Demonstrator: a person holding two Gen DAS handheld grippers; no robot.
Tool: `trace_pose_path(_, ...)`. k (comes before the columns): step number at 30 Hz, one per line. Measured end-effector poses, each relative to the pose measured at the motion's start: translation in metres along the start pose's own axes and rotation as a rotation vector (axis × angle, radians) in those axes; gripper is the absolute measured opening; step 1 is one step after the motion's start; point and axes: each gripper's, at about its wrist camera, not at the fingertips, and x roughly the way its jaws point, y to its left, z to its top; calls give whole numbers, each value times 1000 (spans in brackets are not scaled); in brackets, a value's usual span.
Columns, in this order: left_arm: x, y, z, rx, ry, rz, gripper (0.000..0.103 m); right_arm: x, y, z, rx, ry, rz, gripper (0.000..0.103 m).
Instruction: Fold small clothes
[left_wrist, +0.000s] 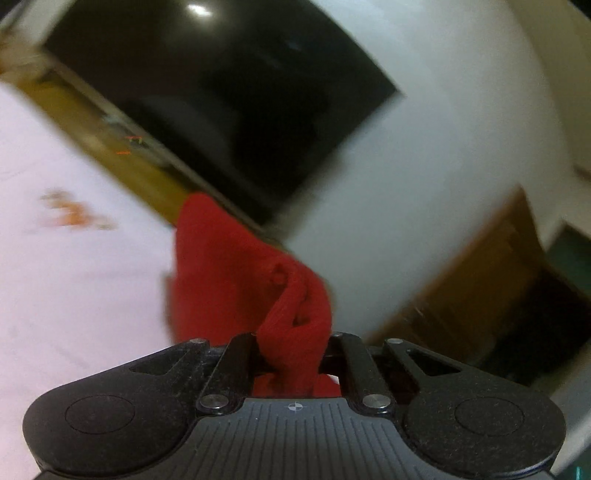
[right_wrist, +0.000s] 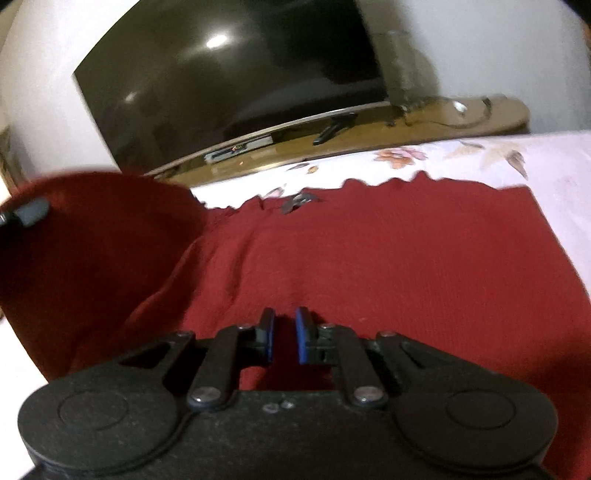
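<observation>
**Dim indoor light, heavy motion blur on left view**

Left wrist view: strong smear across TV screen (left_wrist: 221, 103) and bedsheet (left_wrist: 74, 277); only the near gripper body is sharp. Right wrist view: milder blur, soft at the far edge. A ceiling-light glare spot reflects in the screen in both views. Fisheye bends edges hard. Warm, low, slightly noisy exposure.

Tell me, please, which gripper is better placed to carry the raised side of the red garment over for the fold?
Left, probably. The left gripper is already shut on bunched red garment and holds it lifted, while the right gripper sits slightly open above the flat part, gripping nothing.
</observation>
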Motion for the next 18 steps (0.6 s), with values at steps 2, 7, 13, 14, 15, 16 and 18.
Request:
trace_pose_path(2, 23, -25, -9, 59, 52, -51, 8, -19, -17, 4, 66, -41, -7, 17)
trace_pose_path(7, 92, -61, -67, 140, 258, -110, 8, -91, -86, 3, 238, -159, -84, 18)
trace_pose_path(13, 130, -77, -134, 301, 414, -51, 21, -156, -146, -9, 375, -215, -139, 35)
trace_pose_path(14, 129, -81, -128, 303, 425, -60, 31, -161, -150, -12, 390, -221, -129, 39)
trace_pose_path(15, 126, -86, -120, 300, 437, -80, 53, -165, -152, -14, 402, -226, -115, 47)
trace_pose_path(16, 115, -92, -111, 307, 436, -122, 63, -167, -152, -16, 414, -230, -99, 52)
trace_pose_path(18, 89, -99, -91, 351, 373, -161, 63, -165, -151, -19, 433, -228, -53, 54)
